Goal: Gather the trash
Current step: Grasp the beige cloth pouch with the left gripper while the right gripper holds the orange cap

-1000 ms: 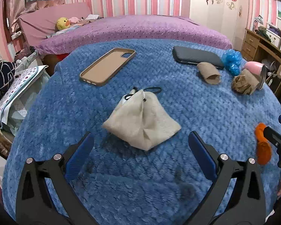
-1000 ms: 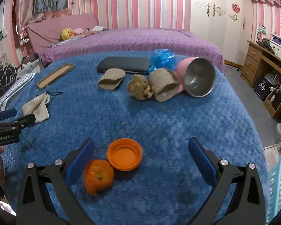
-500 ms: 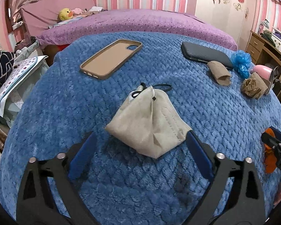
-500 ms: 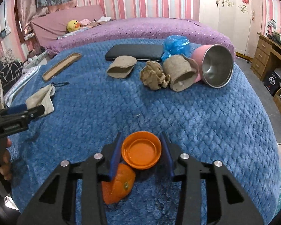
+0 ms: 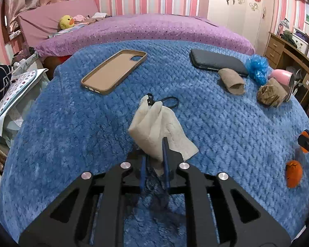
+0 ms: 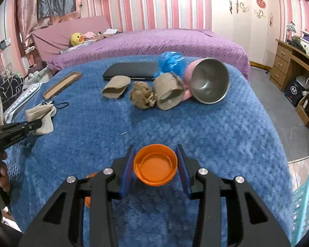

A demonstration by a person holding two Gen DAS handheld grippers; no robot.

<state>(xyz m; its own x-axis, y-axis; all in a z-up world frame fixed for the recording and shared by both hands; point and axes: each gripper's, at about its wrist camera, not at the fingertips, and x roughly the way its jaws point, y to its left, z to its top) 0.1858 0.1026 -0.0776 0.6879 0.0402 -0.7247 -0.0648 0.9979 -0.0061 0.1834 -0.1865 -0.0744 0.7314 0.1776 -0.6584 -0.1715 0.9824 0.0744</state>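
Right gripper (image 6: pixel 155 168) has its jaws pinching the orange lid (image 6: pixel 155 167) over the blue blanket (image 6: pixel 216 135). Left gripper (image 5: pixel 154 160) has jaws clamped on the beige mask (image 5: pixel 157 131), bunched on the blanket; beyond, cardboard tubes (image 6: pixel 169 91).

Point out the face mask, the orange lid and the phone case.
face mask (image 5: pixel 154 127), left wrist view, middle of the cloth.
orange lid (image 6: pixel 155 167), right wrist view, inner floor.
phone case (image 5: pixel 113 72), left wrist view, inner face.

Orange cap (image 6: pixel 155 167), beige mask (image 5: pixel 158 129), blue blanket (image 5: pixel 216 123)
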